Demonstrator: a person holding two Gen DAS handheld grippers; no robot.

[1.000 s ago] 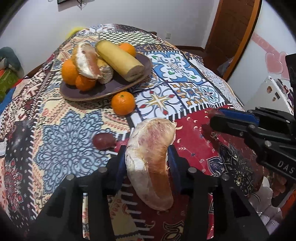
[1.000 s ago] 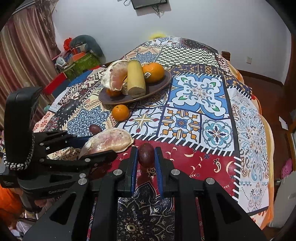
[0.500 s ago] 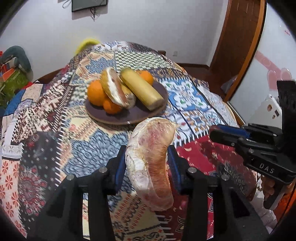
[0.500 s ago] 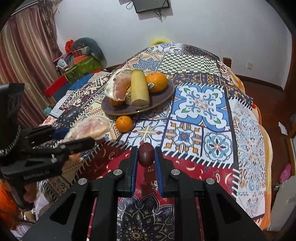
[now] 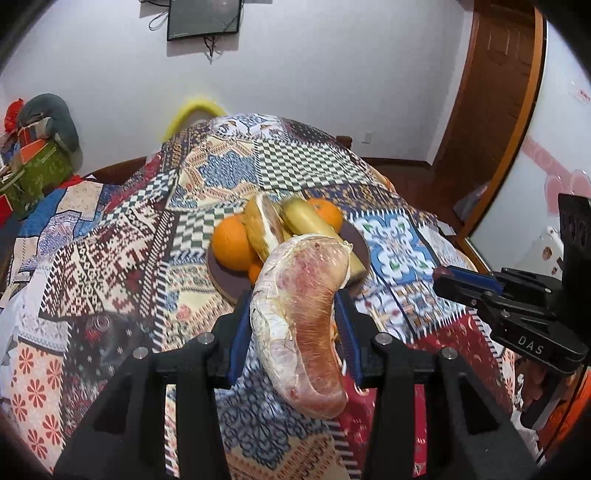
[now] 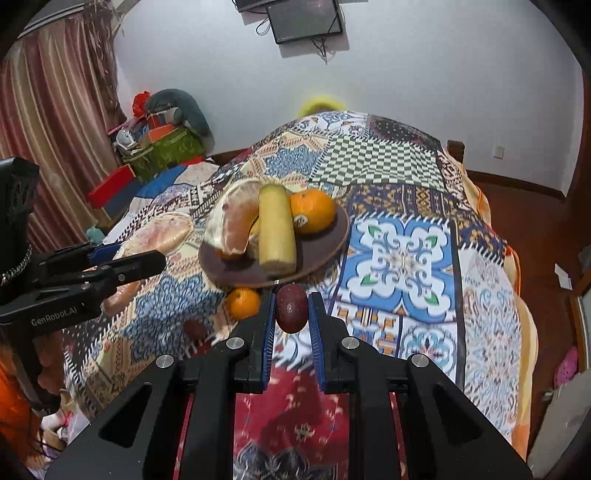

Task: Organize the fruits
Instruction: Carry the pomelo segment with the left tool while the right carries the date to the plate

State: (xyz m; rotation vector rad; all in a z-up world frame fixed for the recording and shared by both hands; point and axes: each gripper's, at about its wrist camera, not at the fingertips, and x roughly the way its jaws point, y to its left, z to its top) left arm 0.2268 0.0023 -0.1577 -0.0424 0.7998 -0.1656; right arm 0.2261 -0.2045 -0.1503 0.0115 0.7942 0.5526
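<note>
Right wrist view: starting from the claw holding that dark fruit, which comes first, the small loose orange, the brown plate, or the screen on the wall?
From the right claw, shut on the dark fruit:
1. Small loose orange, on the cloth just to its left.
2. Brown plate, just beyond, piled with fruit.
3. Wall screen, far off, high on the back wall.

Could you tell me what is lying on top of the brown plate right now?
The brown plate holds a pomelo wedge, a pale yellow banana and a large orange. A smaller orange fruit peeks from under the wedge, mostly covered.
</note>
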